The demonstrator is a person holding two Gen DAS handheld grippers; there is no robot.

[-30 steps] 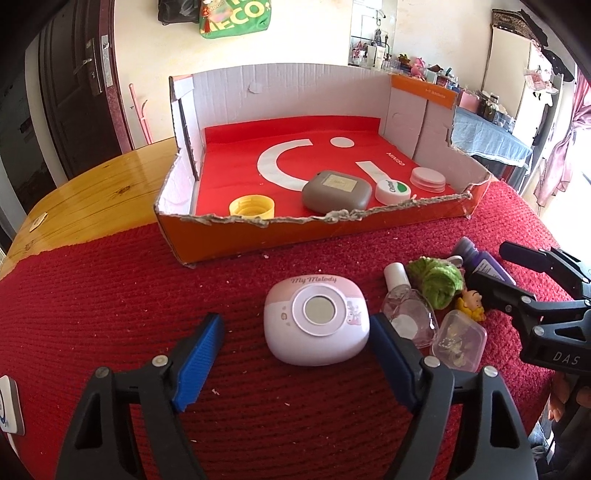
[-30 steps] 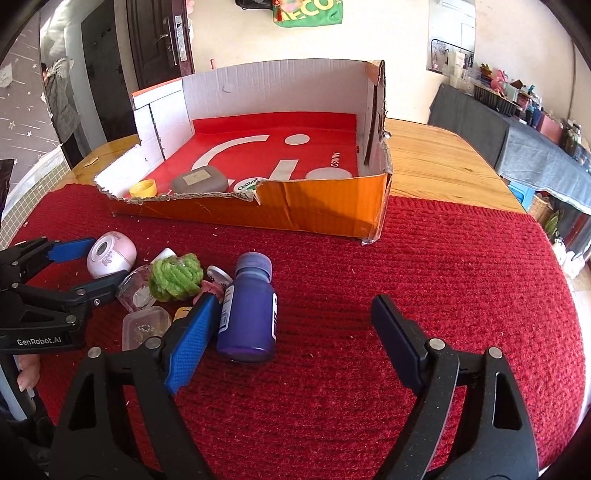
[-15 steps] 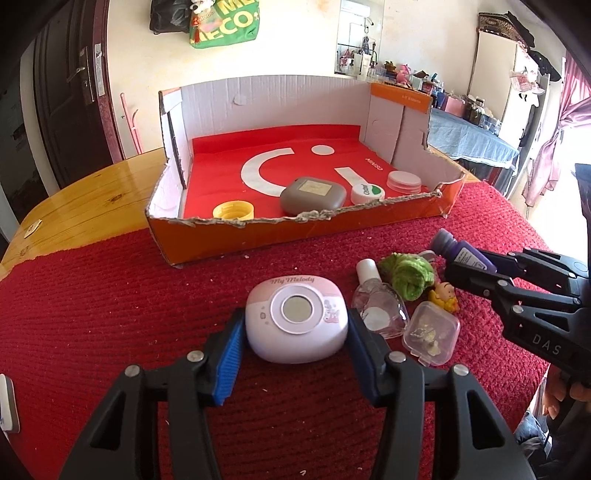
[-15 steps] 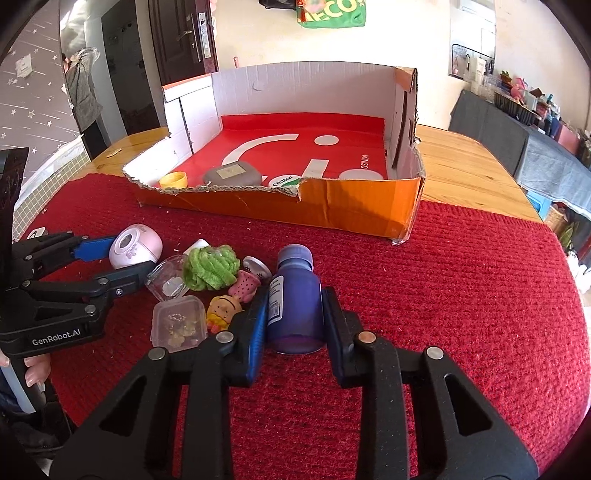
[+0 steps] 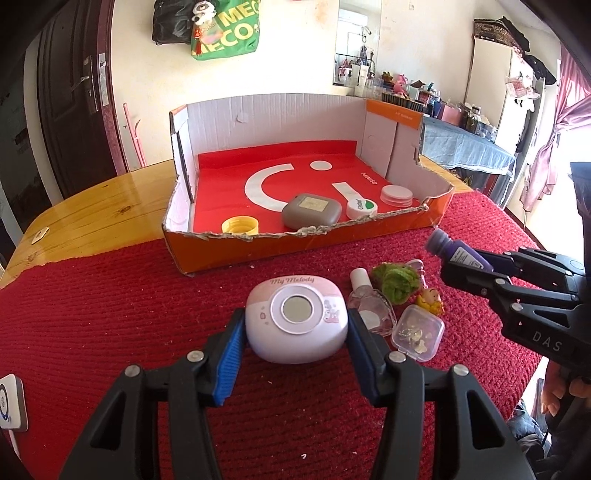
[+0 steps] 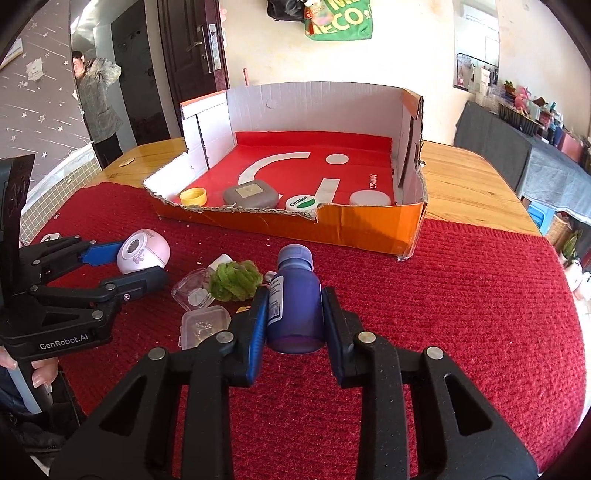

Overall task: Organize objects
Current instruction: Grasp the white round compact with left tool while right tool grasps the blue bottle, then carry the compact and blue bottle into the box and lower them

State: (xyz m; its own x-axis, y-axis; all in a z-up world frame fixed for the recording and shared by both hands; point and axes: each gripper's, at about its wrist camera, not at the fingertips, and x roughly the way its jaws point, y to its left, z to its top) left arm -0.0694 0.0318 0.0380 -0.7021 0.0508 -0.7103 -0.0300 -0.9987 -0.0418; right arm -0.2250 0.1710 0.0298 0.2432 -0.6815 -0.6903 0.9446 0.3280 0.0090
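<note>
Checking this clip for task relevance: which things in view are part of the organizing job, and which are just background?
In the job: pink My Melody case in left gripper; purple bottle in right gripper; cardboard box; green scrunchie; clear plastic box.

Just lying about: green bag on the wall; dark door; blue-covered table.

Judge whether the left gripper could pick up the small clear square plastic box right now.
Probably not: the left gripper is shut on the pink rounded case. The clear plastic box lies uncovered just right of it.
</note>
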